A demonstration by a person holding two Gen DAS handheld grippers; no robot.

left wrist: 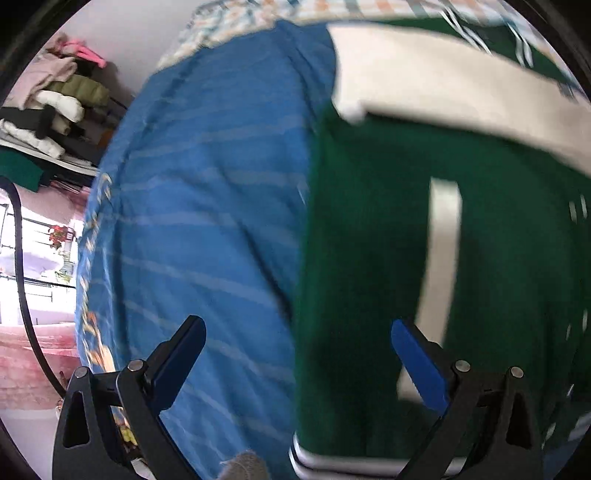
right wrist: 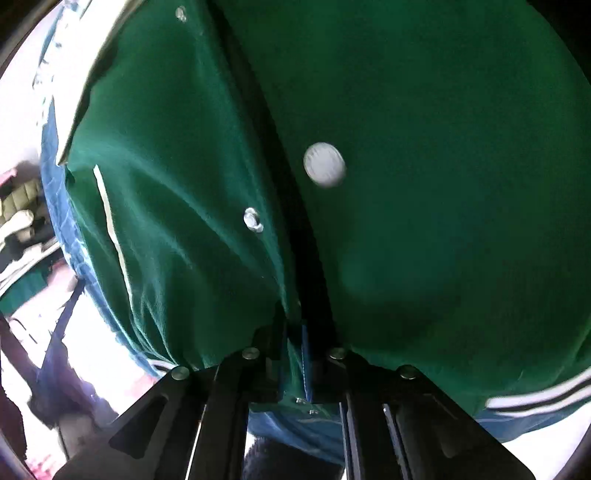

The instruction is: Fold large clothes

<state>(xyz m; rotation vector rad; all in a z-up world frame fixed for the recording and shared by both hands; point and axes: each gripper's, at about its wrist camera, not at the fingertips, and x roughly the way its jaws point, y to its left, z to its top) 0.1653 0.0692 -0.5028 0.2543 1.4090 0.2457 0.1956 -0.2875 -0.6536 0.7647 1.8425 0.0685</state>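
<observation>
Blue striped bedsheet (left wrist: pixel 207 206) is seen beneath the green varsity jacket (left wrist: pixel 369 258), which is spread upon it. Right gripper (right wrist: pixel 301 354) fingers are clamped on the jacket's front edge; left gripper (left wrist: pixel 297 350) fingers are spread, empty. Hem should be seized before folding evenly.

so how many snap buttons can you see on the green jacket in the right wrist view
3: one large snap on the right panel, one on the left panel beside the opening, and one near the top edge. More may be hidden in the folds of the green jacket.
</observation>
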